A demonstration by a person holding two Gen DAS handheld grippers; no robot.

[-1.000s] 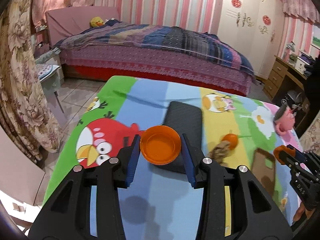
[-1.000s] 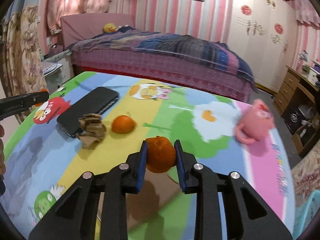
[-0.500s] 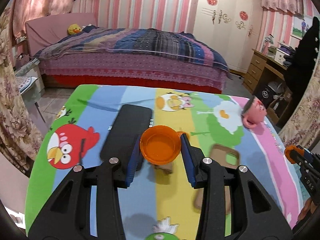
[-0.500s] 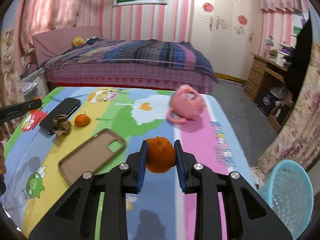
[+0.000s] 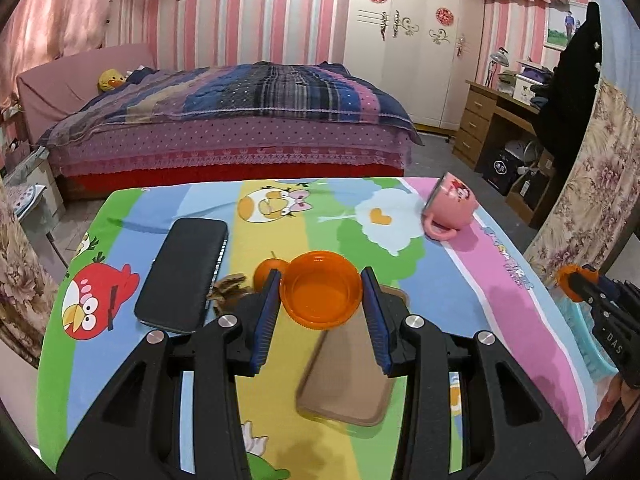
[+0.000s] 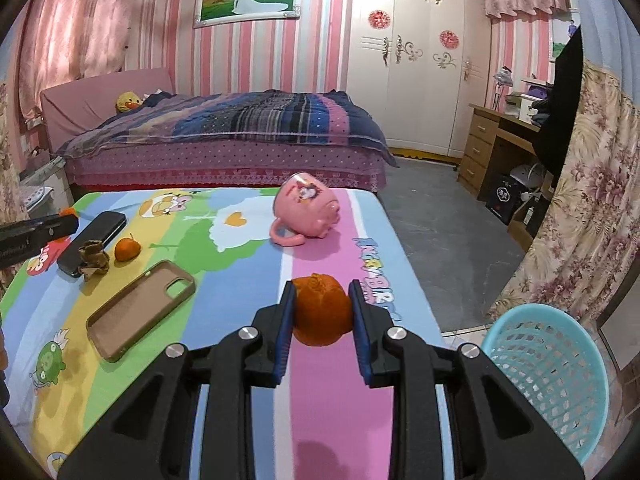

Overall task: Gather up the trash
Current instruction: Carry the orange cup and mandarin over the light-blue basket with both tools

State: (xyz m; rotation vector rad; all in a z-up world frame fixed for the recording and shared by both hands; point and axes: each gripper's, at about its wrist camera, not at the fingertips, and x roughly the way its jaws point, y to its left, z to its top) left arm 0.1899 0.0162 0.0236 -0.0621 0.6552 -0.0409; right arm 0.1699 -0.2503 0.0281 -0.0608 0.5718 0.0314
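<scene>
My left gripper (image 5: 320, 300) is shut on a small orange bowl (image 5: 321, 295), held above the cartoon-print table (image 5: 120, 360). My right gripper (image 6: 322, 312) is shut on an orange peel ball (image 6: 322, 308), held over the table's pink right edge. It also shows at the right of the left wrist view (image 5: 570, 286). A light blue mesh basket (image 6: 548, 372) stands on the floor right of the table. A crumpled brown scrap (image 6: 93, 260) and a small orange fruit (image 6: 127, 249) lie on the table's left part.
A black phone (image 5: 182, 276), a brown phone case (image 6: 140, 310) and a tipped pink mug (image 6: 306, 210) lie on the table. A bed (image 6: 224, 140) stands behind it, a wooden desk (image 6: 496, 148) at the right, a floral curtain (image 6: 580, 208) near the basket.
Both grippers have swung to the right with their loads. The right gripper now hangs over the table's right edge and the basket has come closer.
</scene>
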